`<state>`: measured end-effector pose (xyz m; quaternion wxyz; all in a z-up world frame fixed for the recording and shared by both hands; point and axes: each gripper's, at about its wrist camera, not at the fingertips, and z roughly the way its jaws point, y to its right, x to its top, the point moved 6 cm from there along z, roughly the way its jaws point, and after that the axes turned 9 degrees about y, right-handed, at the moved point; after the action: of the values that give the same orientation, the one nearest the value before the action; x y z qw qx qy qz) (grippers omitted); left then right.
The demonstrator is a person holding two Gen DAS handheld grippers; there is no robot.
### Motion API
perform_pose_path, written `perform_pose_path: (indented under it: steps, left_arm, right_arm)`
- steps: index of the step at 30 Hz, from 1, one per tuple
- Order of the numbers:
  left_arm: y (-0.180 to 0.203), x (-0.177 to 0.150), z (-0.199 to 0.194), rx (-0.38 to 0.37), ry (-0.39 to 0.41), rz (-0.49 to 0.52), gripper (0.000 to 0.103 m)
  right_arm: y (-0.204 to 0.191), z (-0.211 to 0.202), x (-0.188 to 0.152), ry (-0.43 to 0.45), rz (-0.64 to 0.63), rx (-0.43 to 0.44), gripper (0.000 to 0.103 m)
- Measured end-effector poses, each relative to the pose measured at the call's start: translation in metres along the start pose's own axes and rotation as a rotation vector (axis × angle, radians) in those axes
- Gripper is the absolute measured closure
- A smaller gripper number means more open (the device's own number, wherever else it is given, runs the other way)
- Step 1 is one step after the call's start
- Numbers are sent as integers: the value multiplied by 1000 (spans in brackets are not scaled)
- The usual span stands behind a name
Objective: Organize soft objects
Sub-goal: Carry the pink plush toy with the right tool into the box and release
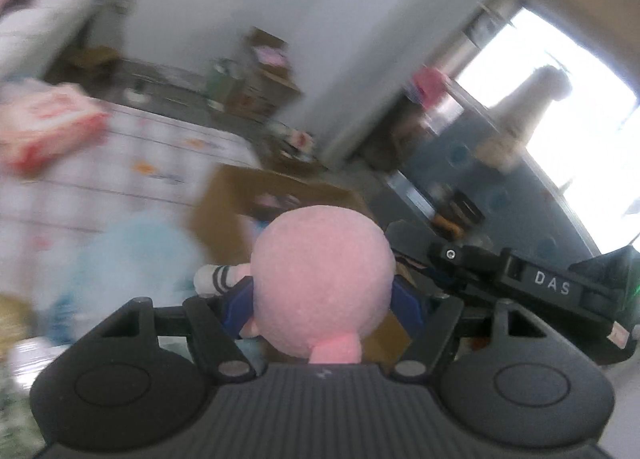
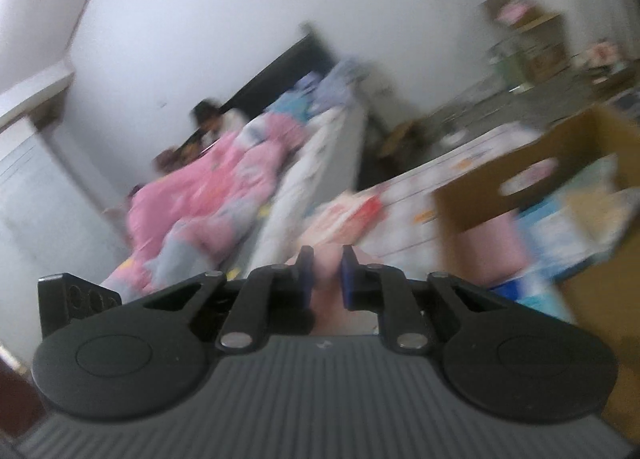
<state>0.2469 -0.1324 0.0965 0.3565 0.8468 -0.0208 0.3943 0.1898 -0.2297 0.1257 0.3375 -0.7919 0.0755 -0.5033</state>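
Pink plush [image 1: 322, 283], round head up, sits squeezed between the left gripper's [image 1: 320, 309] blue pads [image 1: 408, 309], a white striped limb poking out on its left. The jaws stand fairly wide, clamped on the toy. Just beyond it, a cardboard box [image 1: 240, 195] and a blurred pale-blue plush [image 1: 132, 259] beside a checked cloth [image 1: 120, 179]. The right gripper [image 2: 327, 279] has its pads nearly together, pinching something soft and pink [image 2: 328, 283]; what it is, I can't tell. In the right wrist view, the box [image 2: 520, 187] lies to the right, with a pink quilt [image 2: 208, 187] heaped on a bed to the left. Everything's smeared with blur.
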Motion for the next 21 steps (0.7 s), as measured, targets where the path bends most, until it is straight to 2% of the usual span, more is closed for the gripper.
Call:
perform_pose_path:
  steps: [3,6,9,11,16,21]
  left_arm:
    - [30,-15,53,-48,-84,8,29]
    - [50,-37,103,-78,-178,4,28]
    - [60,-56,143,-84,-256,0,26]
    - [62,-65,164,-55,-289,18,26]
    - [44,-70,185,26,-310,23,25]
    - [24,-47,174,84,-248,25,25]
  right_arm:
    - [50,-23,19,14,30,-102,91]
    - [102,-41,29,-11,70,-205,92]
    - [144,-51,29,-50,75,-300,92]
    - [164,-48,24,-93,63,-356,92]
    - [207,-11,1,-233,2,-472,93]
    - [226,34,-6,-307,57,-449,93]
